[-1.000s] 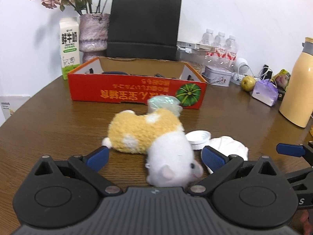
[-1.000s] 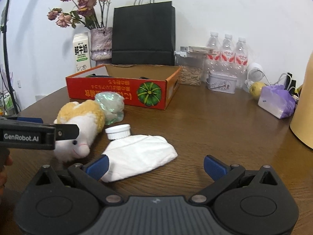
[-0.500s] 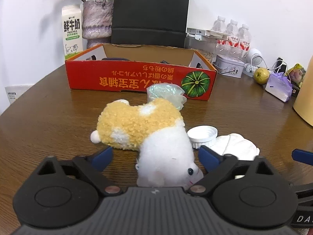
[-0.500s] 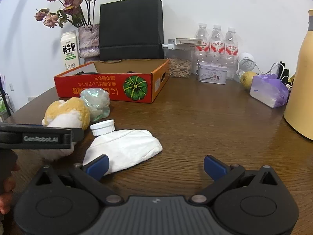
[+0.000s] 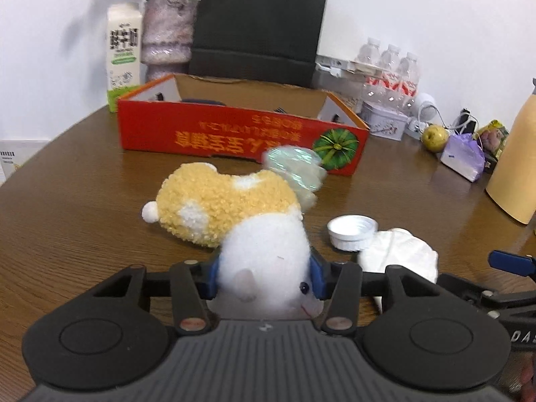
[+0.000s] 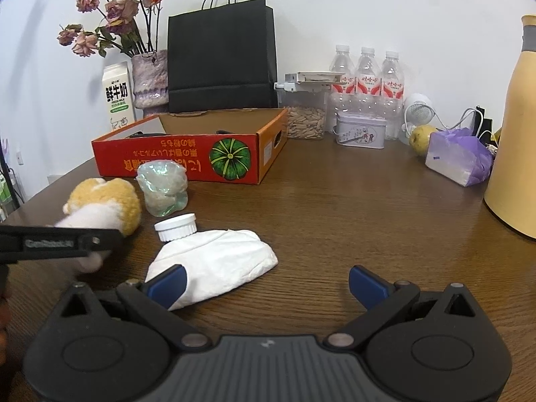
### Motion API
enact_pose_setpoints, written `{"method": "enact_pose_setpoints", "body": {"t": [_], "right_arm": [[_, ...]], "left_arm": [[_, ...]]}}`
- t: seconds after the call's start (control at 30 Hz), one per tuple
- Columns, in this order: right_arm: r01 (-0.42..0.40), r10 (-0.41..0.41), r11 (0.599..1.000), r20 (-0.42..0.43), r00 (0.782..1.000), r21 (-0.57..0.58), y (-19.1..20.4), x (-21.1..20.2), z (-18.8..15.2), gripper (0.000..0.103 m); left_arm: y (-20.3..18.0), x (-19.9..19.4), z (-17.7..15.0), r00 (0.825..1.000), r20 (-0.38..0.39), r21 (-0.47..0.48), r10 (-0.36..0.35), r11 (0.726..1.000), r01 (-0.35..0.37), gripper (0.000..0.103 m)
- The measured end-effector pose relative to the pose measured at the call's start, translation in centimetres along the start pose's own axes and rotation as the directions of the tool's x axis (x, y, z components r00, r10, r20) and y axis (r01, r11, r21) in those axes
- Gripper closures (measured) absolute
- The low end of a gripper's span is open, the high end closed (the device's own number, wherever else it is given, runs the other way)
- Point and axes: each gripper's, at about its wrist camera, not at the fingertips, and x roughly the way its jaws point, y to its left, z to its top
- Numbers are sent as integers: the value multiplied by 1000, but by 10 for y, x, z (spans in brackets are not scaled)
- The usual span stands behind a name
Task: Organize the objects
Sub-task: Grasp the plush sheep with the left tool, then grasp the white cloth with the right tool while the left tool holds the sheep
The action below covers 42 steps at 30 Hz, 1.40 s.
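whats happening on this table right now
A person is tidying a wooden table with two handheld grippers. The left gripper is closing its jaws on the white head of a plush hamster, pads at both sides. The right gripper is open, empty, just over a white cloth. The red cardboard box stands behind.
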Motion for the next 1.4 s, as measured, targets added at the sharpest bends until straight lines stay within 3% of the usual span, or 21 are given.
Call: {"method": "enact_pose_setpoints", "body": {"t": [0.3, 0.7, 1.1, 1.3, 1.4], "right_arm": [[0, 0, 1000, 0, 1000, -16, 11, 1, 0, 0], [-32, 33, 999, -81, 996, 12, 43, 25, 6, 0], [63, -61, 998, -130, 990, 16, 61, 46, 12, 0], [58, -57, 998, -131, 990, 5, 62, 46, 12, 0], [55, -54, 998, -116, 992, 4, 63, 43, 12, 14]], "left_arm": [[45, -7, 4, 999, 25, -21, 32, 999, -32, 53], [75, -16, 8, 998, 58, -40, 28, 999, -26, 53], [68, -24, 3, 997, 79, -19, -16, 1000, 18, 53], [68, -24, 2, 997, 78, -18, -16, 1000, 17, 53], [68, -24, 2, 997, 78, -21, -15, 1000, 17, 53]]}}
